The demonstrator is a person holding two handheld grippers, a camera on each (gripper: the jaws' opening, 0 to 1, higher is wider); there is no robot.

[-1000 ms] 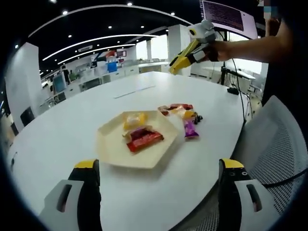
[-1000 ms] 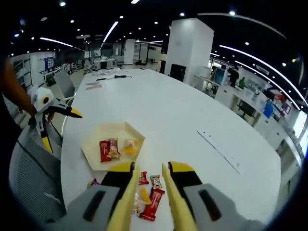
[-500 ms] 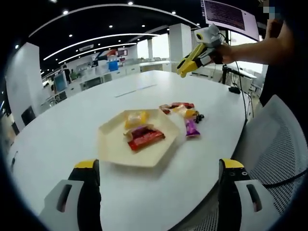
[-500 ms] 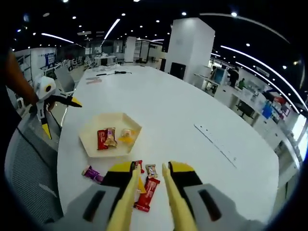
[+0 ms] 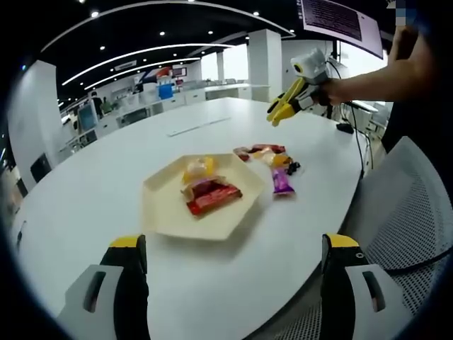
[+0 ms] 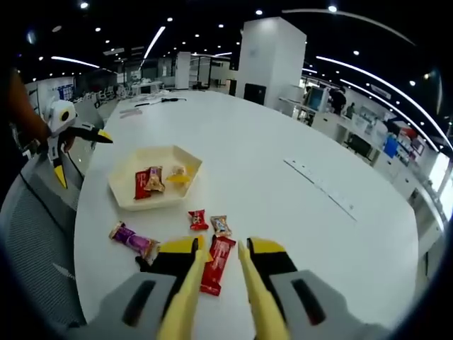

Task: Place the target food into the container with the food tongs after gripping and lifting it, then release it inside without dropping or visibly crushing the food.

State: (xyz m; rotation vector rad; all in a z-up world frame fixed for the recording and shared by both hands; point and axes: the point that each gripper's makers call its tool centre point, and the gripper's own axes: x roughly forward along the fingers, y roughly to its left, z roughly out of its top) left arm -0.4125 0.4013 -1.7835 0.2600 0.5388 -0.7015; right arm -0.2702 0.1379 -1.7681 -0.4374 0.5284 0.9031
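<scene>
Right gripper view: right gripper (image 6: 218, 273), jaws narrowly parted and empty, above red snack bar (image 6: 216, 263) on tabletop (image 6: 283, 191); hexagonal tray (image 6: 120, 195) holds some snacks, others remain. Left gripper (image 5: 233, 276) released.

Left gripper (image 5: 230, 251) hangs with jaws spread wide; right gripper (image 6: 219, 265), on an outstretched arm (image 5: 368, 67), has jaws narrowly parted.

1. The right gripper (image 6: 221, 273) hangs above a white table (image 6: 283, 205), its yellow tongs (image 6: 182, 304) slightly parted over a red snack bar (image 6: 216, 264).
2. A cream hexagonal tray (image 6: 120, 195) holds three wrapped snacks.
3. The left gripper (image 6: 67, 138) hovers at the table's edge.
</scene>
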